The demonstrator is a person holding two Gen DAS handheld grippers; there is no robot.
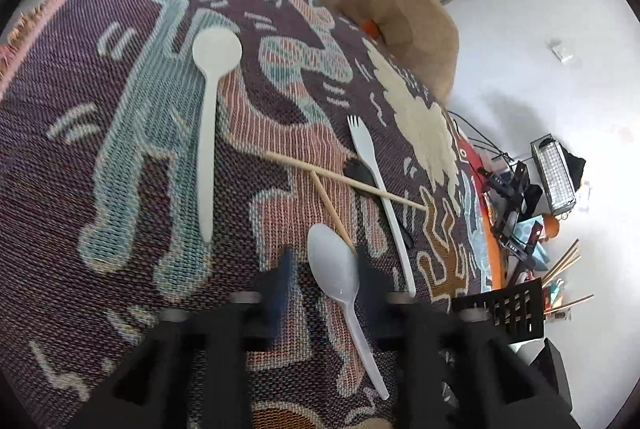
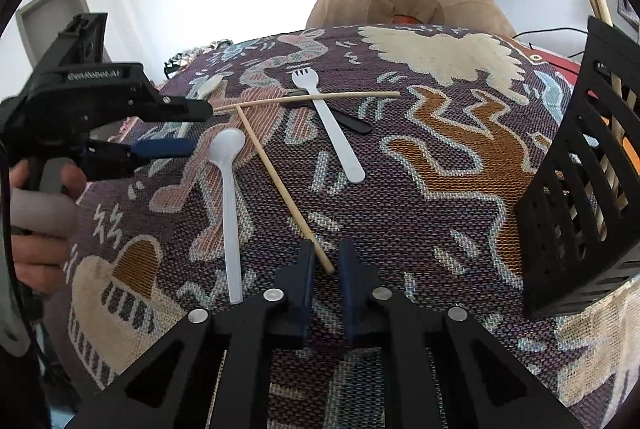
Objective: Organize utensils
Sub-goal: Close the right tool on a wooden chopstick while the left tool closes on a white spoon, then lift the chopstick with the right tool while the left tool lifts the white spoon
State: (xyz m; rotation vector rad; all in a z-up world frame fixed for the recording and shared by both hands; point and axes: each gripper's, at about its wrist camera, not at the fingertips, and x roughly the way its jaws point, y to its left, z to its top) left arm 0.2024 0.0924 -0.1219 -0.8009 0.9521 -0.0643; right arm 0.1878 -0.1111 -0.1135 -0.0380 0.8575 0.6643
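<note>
Fingers of right gripper (image 2: 325,261) stood parted, straddling the near tip of a chopstick (image 2: 280,181); its long axis ran from lower centre up-left. Left gripper (image 1: 323,269), also spread, bracketed the clear spoon (image 1: 340,289) bowl. Black basket (image 2: 580,197) sat at frame right.

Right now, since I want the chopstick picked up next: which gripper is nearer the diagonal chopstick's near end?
Right. The right gripper has its open jaws straddling the diagonal chopstick end; the left gripper hovers apart, by the spoon bowl.

Spoon (image 2: 229,185) left of chopstick (image 2: 280,181); fork (image 2: 334,127) beyond, under second chopstick (image 2: 320,98); basket (image 2: 580,197) at right, all on blanket (image 2: 460,213)
</note>
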